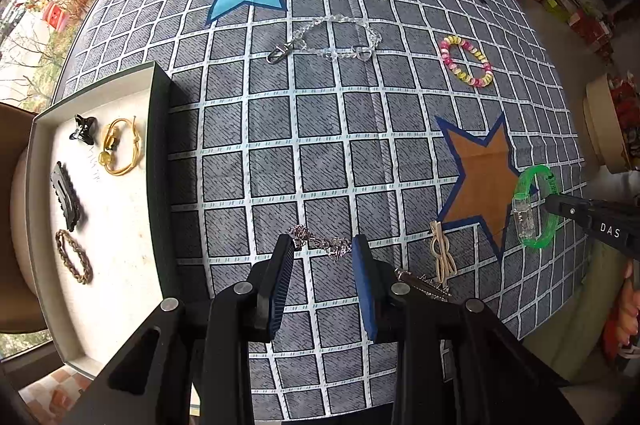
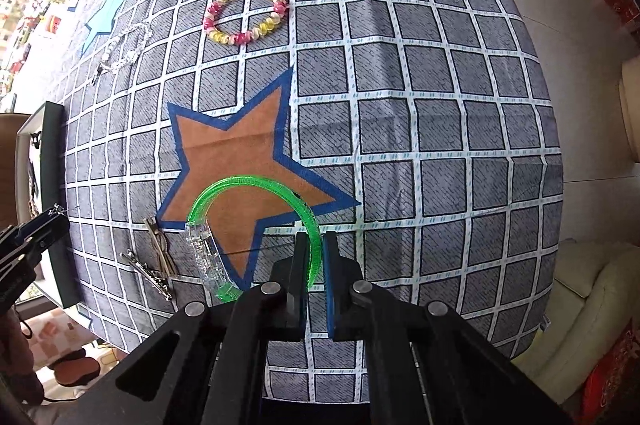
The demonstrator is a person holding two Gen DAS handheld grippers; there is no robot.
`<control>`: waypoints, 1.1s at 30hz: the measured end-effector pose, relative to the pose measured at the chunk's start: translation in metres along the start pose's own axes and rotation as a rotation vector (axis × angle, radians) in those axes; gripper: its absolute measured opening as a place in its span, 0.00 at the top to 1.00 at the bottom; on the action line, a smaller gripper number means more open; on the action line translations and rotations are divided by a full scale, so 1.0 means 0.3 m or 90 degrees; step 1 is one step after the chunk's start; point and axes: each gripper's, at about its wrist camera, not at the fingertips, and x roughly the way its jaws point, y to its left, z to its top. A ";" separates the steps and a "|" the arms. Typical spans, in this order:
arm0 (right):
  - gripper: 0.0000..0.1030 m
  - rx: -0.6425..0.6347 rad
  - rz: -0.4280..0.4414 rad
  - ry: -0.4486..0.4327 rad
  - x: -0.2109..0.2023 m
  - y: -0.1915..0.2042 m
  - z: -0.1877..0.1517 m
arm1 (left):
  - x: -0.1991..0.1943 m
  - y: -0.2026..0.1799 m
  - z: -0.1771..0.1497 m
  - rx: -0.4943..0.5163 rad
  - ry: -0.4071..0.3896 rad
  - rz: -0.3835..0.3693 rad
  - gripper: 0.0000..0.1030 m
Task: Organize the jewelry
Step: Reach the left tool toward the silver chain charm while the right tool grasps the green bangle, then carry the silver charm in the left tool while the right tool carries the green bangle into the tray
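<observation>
Pads of my right gripper [image 2: 315, 245] are pinched on the thin band of the green bangle [image 2: 224, 193], low centre of the right wrist view. It looks light, stiff and slick plastic, so I judge the flat band a better hold than the clear clasp block. My left gripper [image 1: 323, 245], bottom centre of its view, is part-closed with a limp silver chain [image 1: 320, 241] strung between the fingertips; whether it is gripped I cannot tell. The tray [image 1: 158, 129] sits at left.
</observation>
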 end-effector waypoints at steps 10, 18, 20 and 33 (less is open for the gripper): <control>0.93 -0.091 0.029 -0.024 -0.093 0.251 0.108 | -0.085 0.182 -0.101 -0.064 -0.042 0.007 0.63; 0.93 -0.210 0.060 -0.032 -0.110 0.555 0.138 | -0.141 0.366 -0.176 -0.146 -0.066 0.030 0.63; 0.93 -0.244 0.067 -0.031 -0.107 0.631 0.128 | -0.150 0.419 -0.200 -0.169 -0.069 0.038 0.63; 0.94 -0.432 0.089 -0.010 -0.040 1.123 0.087 | -0.126 0.711 -0.336 -0.280 -0.062 0.079 0.63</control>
